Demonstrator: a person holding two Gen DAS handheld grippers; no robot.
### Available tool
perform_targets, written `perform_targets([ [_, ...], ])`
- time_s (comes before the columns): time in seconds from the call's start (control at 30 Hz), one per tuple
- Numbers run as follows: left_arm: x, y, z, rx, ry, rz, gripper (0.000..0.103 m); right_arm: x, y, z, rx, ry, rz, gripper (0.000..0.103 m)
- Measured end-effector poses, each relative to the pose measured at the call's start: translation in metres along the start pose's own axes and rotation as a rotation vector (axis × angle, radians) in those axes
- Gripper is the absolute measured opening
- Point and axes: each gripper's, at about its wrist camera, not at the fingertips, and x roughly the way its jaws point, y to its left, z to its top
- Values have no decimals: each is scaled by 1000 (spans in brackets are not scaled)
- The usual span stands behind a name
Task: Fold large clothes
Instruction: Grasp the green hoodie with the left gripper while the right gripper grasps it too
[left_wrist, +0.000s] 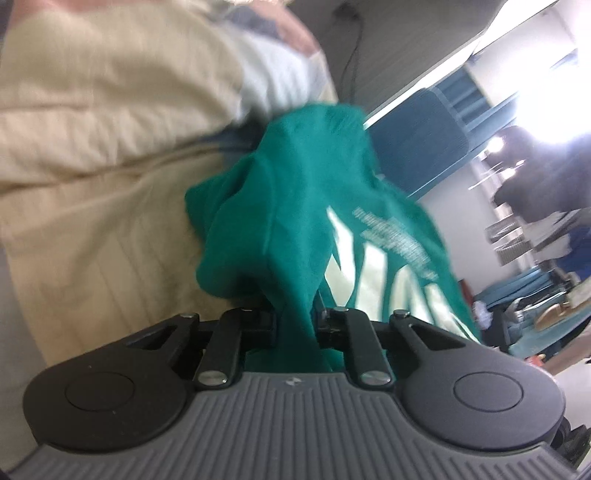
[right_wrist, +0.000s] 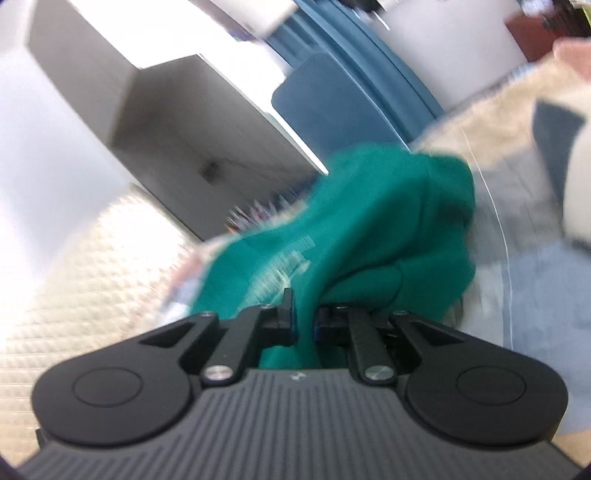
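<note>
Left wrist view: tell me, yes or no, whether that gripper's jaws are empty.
No: the left gripper is shut on a bunched fold of the green garment, which runs between its jaws.

right gripper (right_wrist: 303, 317): clamped on green garment (right_wrist: 369, 221) | below: cream quilted surface (right_wrist: 74, 295) | frame blurred

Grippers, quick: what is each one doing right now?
Left gripper: shut on the green garment.
Right gripper: shut on the same green garment.
</note>
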Motion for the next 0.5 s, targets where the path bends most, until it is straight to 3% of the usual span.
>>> perform_targets([
  [0.17,-59,-4,-9,45,-59,-77,16,-58,35,-2,-96,-77,90,11],
  [0.5,-224,-1,-72,99,-144,-163,15,-195,69,-44,-63,-151,161,11],
])
